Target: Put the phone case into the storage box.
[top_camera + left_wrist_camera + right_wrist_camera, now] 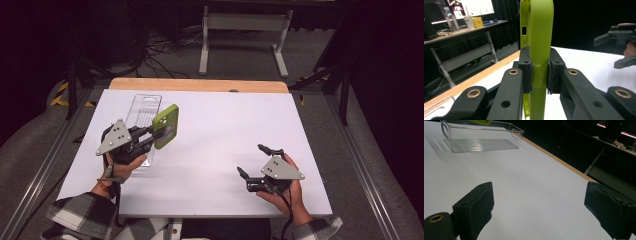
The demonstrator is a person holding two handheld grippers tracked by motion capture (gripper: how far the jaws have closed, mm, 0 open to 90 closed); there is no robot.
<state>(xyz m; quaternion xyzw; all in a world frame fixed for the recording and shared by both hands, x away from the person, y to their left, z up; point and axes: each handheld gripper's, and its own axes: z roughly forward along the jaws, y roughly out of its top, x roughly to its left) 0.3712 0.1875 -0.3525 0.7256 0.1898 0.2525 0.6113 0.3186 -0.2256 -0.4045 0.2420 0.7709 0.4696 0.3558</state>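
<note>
Dark room, grey floor point(320, 55), white desk frame point(245, 22) behind.

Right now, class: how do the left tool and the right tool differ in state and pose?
The left tool is shut on the green phone case, held above the clear tray; the right tool is open and holds nothing. The left tool points toward the table's right side, the right tool toward its left. Both are black and hand-held.

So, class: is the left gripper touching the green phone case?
Touching. In the left gripper view, the left gripper has both pads pressed flat against the sides of the green phone case, with no gap on either side.
</note>
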